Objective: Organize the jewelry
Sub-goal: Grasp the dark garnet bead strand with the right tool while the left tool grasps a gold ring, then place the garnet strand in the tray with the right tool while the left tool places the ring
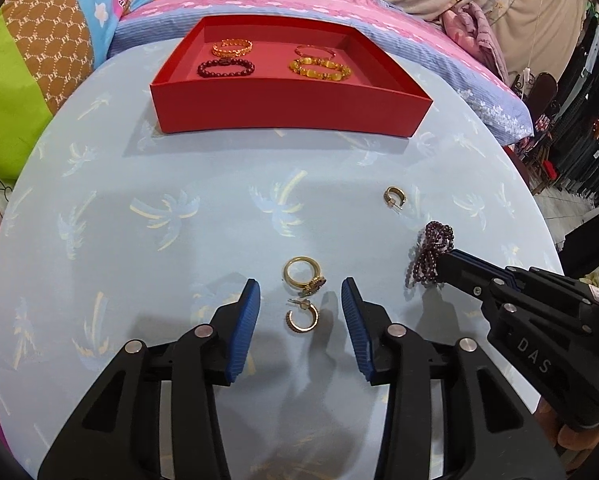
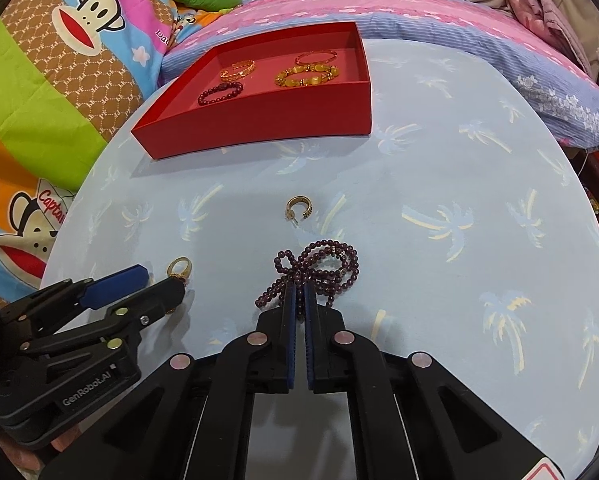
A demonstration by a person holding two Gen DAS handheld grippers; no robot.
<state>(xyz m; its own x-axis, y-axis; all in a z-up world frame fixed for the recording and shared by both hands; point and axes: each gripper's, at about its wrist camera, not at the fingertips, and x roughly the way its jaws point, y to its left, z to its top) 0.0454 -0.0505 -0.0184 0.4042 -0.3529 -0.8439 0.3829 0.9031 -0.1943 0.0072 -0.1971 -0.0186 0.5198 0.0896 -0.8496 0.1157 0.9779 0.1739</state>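
Observation:
On the pale blue table my left gripper [image 1: 301,285] stands open, its blue pads either side of a gold ring [image 1: 301,271] with a dark stone and a gold hoop earring [image 1: 302,320], touching neither. To its right, my right gripper [image 2: 300,286] is shut on a looped strand of purple beads [image 2: 323,264], which lies bunched on the cloth. A second hoop earring [image 2: 299,207] lies loose beyond the beads. The red tray [image 1: 291,112] at the far side holds a gold braided bangle [image 1: 232,47], a dark red bead bracelet [image 1: 226,68], a thin bangle [image 1: 314,51] and an amber bead bracelet [image 1: 319,69].
The round table [image 2: 479,208] has a palm-tree cloth and drops off at its curved edge. Colourful cartoon bedding [image 2: 59,80] lies to the left, and a pink and blue pillow [image 2: 419,20] behind the tray. Dark furniture [image 1: 571,140] stands at the far right.

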